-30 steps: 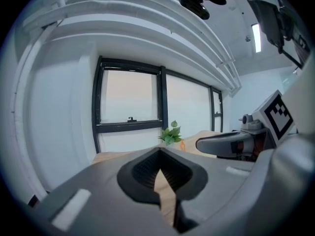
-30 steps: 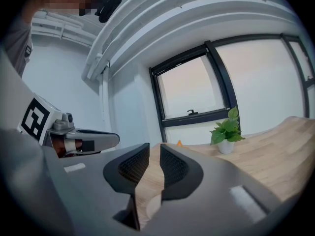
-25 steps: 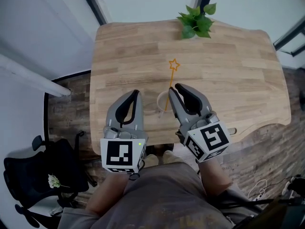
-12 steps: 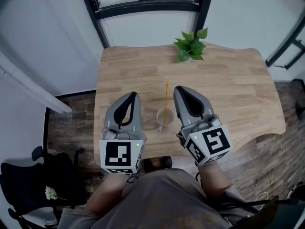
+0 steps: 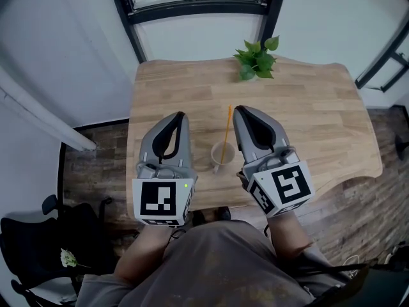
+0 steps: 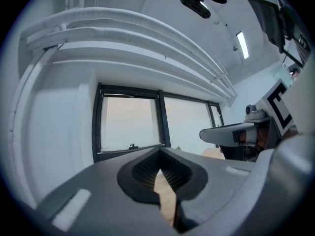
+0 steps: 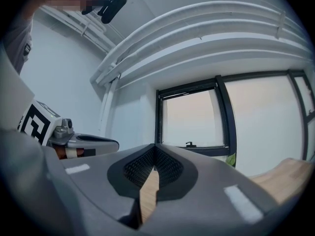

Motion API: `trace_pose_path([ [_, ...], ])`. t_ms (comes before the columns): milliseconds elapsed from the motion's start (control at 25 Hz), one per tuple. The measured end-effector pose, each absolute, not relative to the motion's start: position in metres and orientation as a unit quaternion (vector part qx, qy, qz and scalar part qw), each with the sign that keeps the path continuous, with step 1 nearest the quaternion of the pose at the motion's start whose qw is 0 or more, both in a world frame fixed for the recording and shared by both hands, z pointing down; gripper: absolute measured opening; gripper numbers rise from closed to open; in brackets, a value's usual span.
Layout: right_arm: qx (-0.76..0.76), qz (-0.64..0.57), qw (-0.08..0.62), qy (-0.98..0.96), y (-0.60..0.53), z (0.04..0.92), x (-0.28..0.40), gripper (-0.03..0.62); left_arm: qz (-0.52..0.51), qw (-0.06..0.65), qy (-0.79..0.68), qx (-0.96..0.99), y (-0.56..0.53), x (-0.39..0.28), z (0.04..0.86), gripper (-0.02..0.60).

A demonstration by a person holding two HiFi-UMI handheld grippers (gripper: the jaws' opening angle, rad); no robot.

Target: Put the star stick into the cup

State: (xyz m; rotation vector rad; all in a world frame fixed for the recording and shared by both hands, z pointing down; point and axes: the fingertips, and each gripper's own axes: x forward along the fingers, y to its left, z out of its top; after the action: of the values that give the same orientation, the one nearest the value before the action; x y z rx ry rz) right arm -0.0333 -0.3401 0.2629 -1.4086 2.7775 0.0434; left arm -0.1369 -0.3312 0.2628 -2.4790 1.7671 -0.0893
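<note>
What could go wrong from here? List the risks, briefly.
1. The star stick leans in the cup, most of its length above the rim; it may tip the cup or slip out.
2. The right gripper, shut, sits close beside the stick; moving it sideways could knock the stick.

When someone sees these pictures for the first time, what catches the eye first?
Two grey grippers, the left gripper and the right gripper, are side by side over the wooden table, both shut and empty. Between them an orange stick leans in a pale cup. A green plant sits at the far edge.
</note>
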Motion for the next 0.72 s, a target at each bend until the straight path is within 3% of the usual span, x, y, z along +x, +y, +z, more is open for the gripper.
trace_pose_path([
  [720,-0.452,0.0,0.012,0.892,-0.3435,0.2725,-0.0323,0.023,-0.033,0.039,0.577,-0.815,-0.3361,-0.1339,0.2707,0.0],
])
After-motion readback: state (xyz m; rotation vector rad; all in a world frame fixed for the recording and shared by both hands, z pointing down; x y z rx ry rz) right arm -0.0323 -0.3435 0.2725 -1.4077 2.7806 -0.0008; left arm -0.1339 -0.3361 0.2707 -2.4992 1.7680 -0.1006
